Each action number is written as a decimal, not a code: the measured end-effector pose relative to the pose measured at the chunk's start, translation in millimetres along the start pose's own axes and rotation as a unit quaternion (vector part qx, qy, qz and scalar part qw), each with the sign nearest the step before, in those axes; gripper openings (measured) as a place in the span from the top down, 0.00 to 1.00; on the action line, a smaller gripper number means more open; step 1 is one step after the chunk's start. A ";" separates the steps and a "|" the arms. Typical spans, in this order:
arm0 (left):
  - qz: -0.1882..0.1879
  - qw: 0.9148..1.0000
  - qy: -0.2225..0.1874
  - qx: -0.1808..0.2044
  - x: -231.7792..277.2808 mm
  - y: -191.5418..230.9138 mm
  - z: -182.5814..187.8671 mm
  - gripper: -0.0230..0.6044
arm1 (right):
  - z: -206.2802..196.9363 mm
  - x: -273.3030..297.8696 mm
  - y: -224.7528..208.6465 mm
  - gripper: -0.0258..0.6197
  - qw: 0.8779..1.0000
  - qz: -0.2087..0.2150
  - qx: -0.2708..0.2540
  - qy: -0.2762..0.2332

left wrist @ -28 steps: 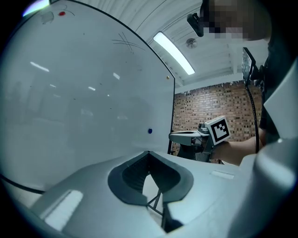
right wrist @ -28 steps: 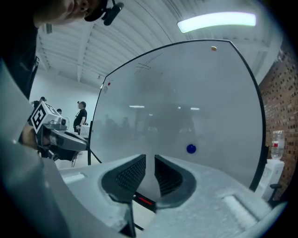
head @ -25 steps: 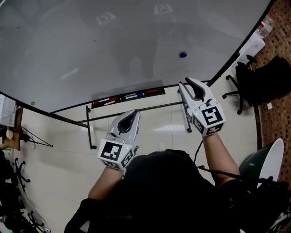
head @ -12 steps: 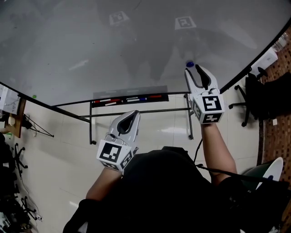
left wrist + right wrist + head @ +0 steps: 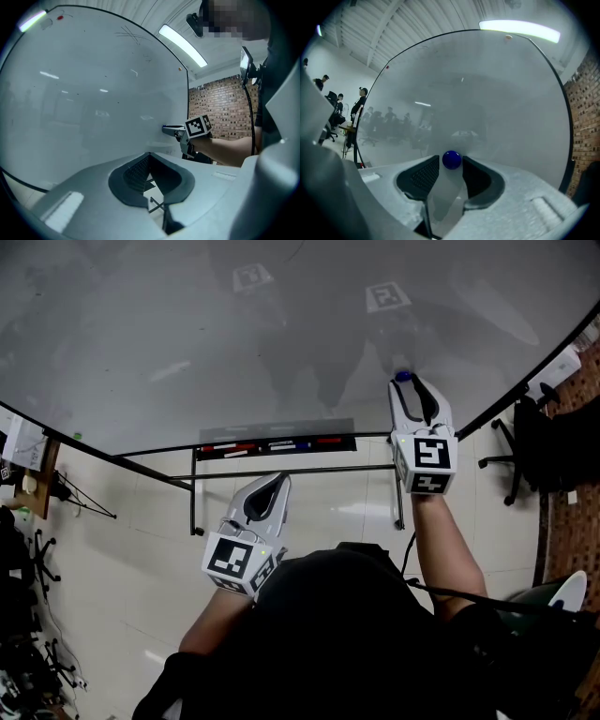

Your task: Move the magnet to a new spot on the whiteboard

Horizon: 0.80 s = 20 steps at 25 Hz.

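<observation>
A small blue magnet [image 5: 403, 376] sticks to the big whiteboard [image 5: 187, 334] near its lower right edge. My right gripper [image 5: 407, 383] reaches level to the board, and the magnet [image 5: 451, 160] sits between its fingertips. Its jaws have just been opening and stand wide, the dark pads [image 5: 426, 174] close beside the magnet without clearly pressing it. My left gripper [image 5: 279, 478] hangs back from the board at the lower left, its jaws shut on nothing. The left gripper view shows its own tips [image 5: 149, 155] together and the right gripper [image 5: 169, 128] against the board.
A marker tray [image 5: 277, 442] with several markers runs under the board on a metal stand [image 5: 281, 470]. Two square markers [image 5: 249, 277] are stuck on the board. Office chairs [image 5: 553, 442] and a brick wall stand to the right, with people reflected far left [image 5: 361, 105].
My right gripper has moved forward to the whiteboard and now brackets the blue magnet, its jaws wider than before. The left gripper has barely moved.
</observation>
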<state>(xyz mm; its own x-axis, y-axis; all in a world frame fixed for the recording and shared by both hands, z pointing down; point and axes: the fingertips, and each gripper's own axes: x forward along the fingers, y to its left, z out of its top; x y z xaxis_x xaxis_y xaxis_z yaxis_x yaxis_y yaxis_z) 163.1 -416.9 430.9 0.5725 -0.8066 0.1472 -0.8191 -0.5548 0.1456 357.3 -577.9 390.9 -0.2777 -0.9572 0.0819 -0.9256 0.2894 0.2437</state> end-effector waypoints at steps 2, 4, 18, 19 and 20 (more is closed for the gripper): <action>0.000 1.000 0.000 0.000 -2.3 1.1 0.6 0.94 | 0.0 0.4 -0.9 0.74 1.000 -0.013 0.004 0.002; 0.000 1.000 -0.001 0.001 -5.5 2.7 1.9 0.94 | -0.3 0.3 -1.8 0.76 1.000 -0.026 0.010 0.006; -0.004 1.000 0.006 -0.001 -30.3 14.2 -1.6 0.94 | 0.4 2.6 -4.1 0.78 0.993 -0.106 0.037 0.023; -0.004 1.000 0.007 -0.002 -32.2 15.6 -0.1 0.94 | 0.2 2.7 -4.0 0.79 0.993 -0.106 0.040 0.023; -0.003 1.000 0.008 -0.003 -34.1 17.3 1.2 0.94 | -0.1 2.9 -3.8 0.79 0.993 -0.104 0.045 0.023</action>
<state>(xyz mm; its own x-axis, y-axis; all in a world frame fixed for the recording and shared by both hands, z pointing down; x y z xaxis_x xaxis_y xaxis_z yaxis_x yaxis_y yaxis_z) 129.4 -399.3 427.2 0.5780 -0.7998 0.1621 -0.8154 -0.5584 0.1526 360.0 -581.8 390.3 -0.0670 -0.9942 0.0837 -0.9816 0.0807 0.1728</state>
